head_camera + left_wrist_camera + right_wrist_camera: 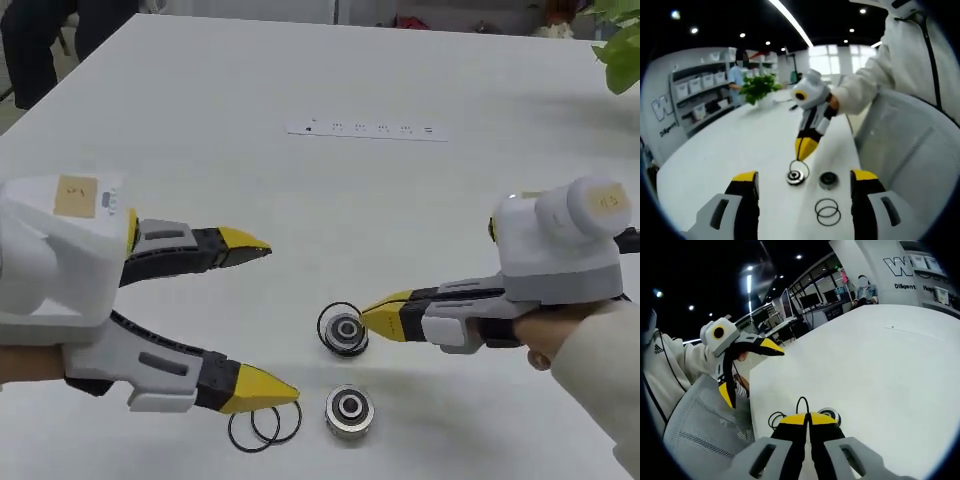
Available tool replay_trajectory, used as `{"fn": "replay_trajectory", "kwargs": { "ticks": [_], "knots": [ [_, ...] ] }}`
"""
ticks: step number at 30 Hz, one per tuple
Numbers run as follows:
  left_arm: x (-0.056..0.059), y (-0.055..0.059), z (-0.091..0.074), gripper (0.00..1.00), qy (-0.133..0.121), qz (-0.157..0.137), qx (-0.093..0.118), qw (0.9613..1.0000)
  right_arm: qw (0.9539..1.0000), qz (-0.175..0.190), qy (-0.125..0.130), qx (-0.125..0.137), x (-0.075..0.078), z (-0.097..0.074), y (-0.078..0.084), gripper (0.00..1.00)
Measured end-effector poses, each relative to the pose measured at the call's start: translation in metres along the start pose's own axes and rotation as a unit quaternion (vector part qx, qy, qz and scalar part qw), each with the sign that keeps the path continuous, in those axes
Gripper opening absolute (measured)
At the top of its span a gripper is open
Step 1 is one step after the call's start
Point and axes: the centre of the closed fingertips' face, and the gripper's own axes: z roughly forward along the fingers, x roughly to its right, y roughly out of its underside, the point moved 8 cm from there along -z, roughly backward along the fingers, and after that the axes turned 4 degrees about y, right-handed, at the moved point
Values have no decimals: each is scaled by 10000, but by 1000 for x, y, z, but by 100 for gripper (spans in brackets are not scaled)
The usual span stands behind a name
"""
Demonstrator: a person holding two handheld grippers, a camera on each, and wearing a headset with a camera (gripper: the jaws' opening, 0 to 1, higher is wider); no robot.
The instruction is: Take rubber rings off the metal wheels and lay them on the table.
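White tabletop (400, 220) leaves open room toward 12 o'clock. The far metal wheel (346, 334) carries a half-lifted rubber ring (322, 316), pinched at its 3 o'clock side by the right gripper (372, 318), jaws closed on it. The left gripper (278, 318) gapes wide and empty at 9 o'clock. The near wheel (349, 409) and two freed rings (263, 425) lie around 6 o'clock.

Head view overhead, gripper views opposed, sharing wheels (349, 408)

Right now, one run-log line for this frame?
right gripper: shut on rubber ring at far metal wheel; left gripper: open; two rubber rings: on table; near metal wheel: ungripped
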Motion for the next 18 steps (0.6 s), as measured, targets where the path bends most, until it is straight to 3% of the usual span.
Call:
{"fn": "replay_trajectory", "kwargs": {
  "ticks": [18],
  "knots": [
    [15, 18, -38, 80, -403, -269, -14, 9988, 9992, -159, -286, -222, -21, 8, -3, 0]
  ]
}}
